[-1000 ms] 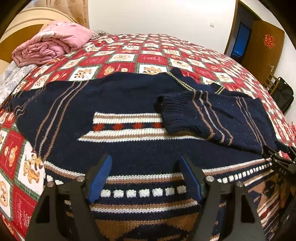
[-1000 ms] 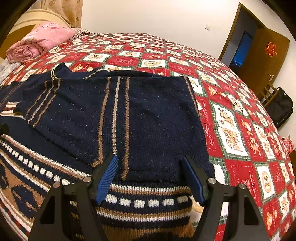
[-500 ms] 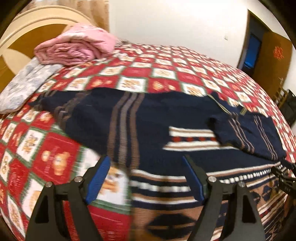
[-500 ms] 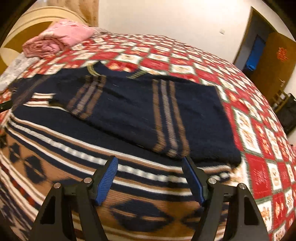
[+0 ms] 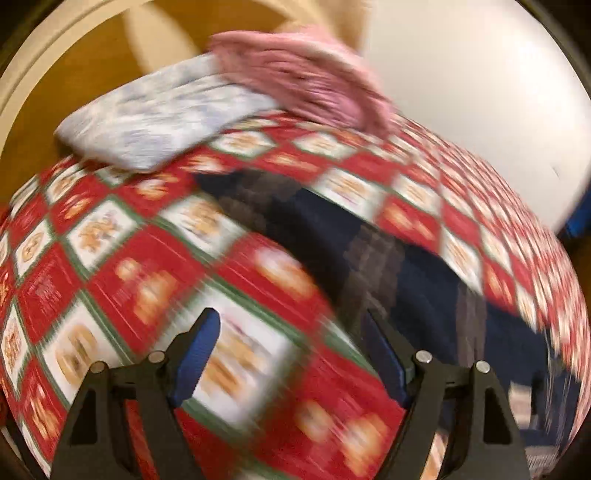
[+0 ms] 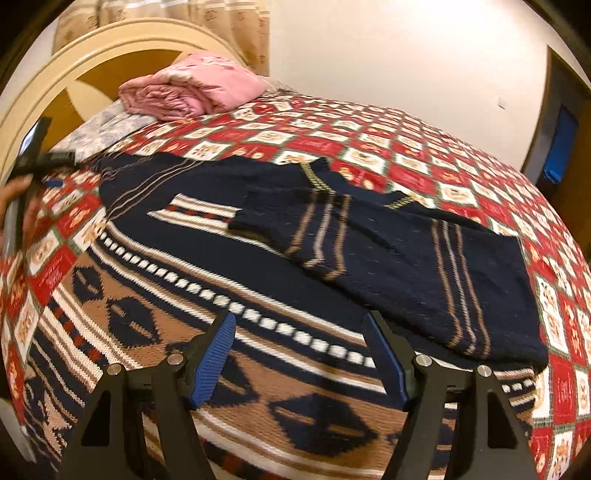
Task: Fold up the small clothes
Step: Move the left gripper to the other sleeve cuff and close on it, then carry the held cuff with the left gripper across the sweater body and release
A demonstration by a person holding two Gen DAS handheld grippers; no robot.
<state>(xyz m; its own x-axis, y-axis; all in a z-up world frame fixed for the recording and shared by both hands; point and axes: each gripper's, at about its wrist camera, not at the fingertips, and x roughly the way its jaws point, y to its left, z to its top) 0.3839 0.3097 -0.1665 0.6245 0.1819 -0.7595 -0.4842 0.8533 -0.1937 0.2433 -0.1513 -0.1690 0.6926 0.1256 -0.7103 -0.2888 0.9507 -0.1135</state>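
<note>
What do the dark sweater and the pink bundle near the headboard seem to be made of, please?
The sweater looks like thick knitted yarn, probably wool or acrylic: visible stitch rows, matte, ribbed cuff. The pink bundle looks like thin woven fabric with a slight sheen and soft creases, perhaps cotton or polyester.

A home bedroom: quilted bed (image 6: 369, 147) with curved headboard (image 6: 55, 85) (curtains (image 6: 221, 22) behind).

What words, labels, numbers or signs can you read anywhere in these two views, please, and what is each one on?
None can be read.
Bedspread: its red squares carry small script, too small to read in the right wrist view and smeared in the left wrist view.
Sweater: knitted stripes and diamonds only, no lettering.
Pink quilt: a faint print, no legible text.
</note>
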